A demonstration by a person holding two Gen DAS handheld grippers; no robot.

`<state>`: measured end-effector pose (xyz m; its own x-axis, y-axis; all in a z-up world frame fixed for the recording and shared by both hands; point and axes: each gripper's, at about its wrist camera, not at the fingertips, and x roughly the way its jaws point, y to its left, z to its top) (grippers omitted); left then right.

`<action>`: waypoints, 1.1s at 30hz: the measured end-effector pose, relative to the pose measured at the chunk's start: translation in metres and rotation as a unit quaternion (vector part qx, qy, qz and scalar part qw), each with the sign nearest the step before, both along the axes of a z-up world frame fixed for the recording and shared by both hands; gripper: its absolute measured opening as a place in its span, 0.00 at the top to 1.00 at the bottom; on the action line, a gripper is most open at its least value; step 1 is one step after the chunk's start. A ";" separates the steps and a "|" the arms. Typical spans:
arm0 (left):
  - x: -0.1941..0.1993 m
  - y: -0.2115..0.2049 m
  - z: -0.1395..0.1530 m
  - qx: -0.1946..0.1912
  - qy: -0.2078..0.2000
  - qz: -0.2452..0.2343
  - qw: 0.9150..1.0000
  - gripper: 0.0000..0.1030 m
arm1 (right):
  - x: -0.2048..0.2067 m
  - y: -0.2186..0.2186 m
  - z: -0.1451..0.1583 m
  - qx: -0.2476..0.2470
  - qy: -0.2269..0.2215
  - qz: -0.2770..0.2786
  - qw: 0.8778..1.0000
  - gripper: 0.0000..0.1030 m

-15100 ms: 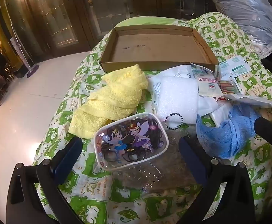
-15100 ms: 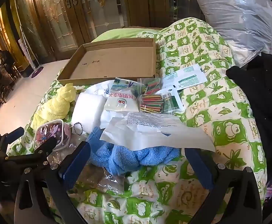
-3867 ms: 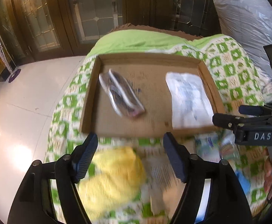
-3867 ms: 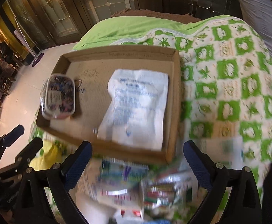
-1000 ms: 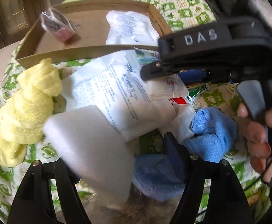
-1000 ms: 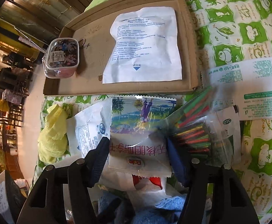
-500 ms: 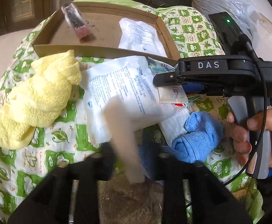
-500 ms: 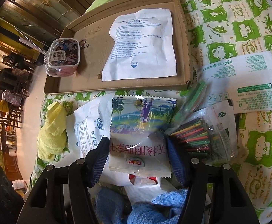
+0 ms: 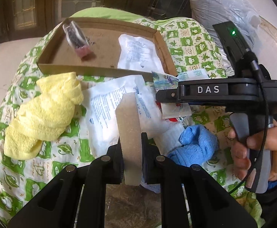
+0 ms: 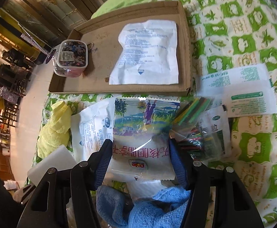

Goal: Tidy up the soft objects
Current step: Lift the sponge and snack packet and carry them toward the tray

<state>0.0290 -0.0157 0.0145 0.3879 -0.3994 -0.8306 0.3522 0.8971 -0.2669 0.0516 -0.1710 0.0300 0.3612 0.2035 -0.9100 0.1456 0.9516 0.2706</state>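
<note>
Sponge now upright, pinched by left hand-held gripper

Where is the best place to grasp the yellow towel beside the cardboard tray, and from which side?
Grip the yellow towel at its bunched upper end near the cardboard tray, coming from above. It lies crumpled and apart from the packets, and that raised fold probably gives the tongs most to pinch.

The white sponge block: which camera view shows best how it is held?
The left wrist view: the white sponge block stands edge-on, clamped in the left gripper. The right wrist view shows only one corner of it at the left edge, with the grip hidden.
</note>
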 end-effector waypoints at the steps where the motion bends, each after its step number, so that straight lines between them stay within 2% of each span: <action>1: 0.000 0.000 0.002 0.001 -0.001 -0.001 1.000 0.89 | -0.001 0.001 0.003 -0.002 -0.002 0.001 1.000 0.42; 8: 0.010 -0.004 0.011 0.008 -0.011 0.001 1.000 0.89 | -0.007 0.002 0.022 -0.013 -0.021 0.002 1.000 0.42; 22: 0.035 -0.015 0.018 0.012 -0.017 -0.005 1.000 0.89 | -0.001 -0.002 0.038 -0.006 -0.041 -0.014 0.999 0.42; 33: 0.058 -0.019 0.017 0.019 -0.019 -0.006 1.000 0.89 | 0.014 -0.012 0.024 -0.008 -0.026 -0.021 0.999 0.42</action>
<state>0.0873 -0.0348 0.0318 0.4153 -0.3728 -0.8298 0.3730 0.9017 -0.2185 0.0657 -0.1835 0.0538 0.4159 0.1720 -0.8930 0.1718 0.9494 0.2629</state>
